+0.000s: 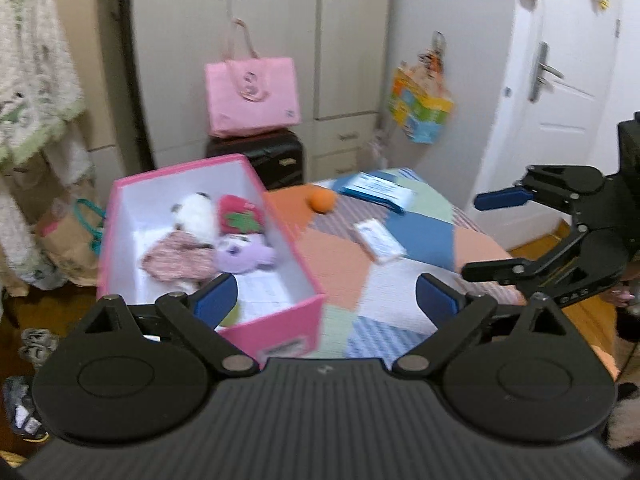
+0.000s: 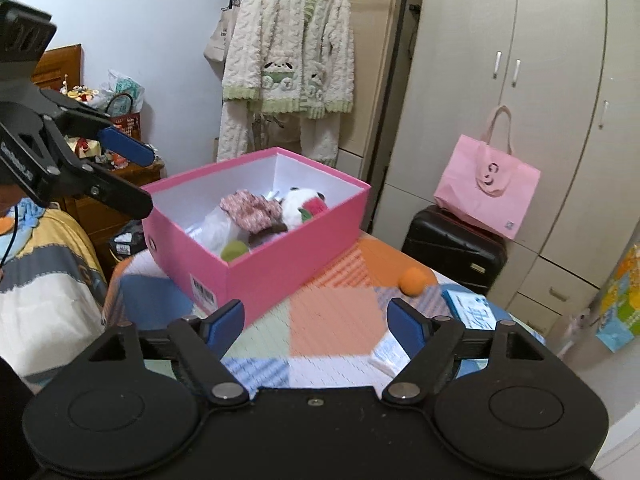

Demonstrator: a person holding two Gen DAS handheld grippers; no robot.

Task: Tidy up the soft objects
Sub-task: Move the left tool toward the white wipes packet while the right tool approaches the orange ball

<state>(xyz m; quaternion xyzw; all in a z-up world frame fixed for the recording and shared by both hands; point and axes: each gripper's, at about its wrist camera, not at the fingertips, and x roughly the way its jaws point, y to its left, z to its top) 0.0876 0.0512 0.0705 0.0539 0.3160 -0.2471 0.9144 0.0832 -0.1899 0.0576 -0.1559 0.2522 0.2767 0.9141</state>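
A patchwork bed [image 2: 332,312] carries an open pink box [image 2: 280,264] holding soft toys: a white plush [image 1: 196,216], a purple plush [image 1: 244,256] and floral cloth [image 1: 176,262]. An orange ball [image 2: 414,280] lies apart on the bed. Left gripper [image 1: 326,296] and right gripper [image 2: 316,320] hover with jaws spread, empty.

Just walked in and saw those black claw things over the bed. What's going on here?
A person is tidying soft things into a pink box on the patchwork bedspread, using two hand-held grippers. The left gripper and right gripper both have open jaws holding nothing. Several soft toys already lie in the box. An orange ball sits out on the bedspread beside some packets.
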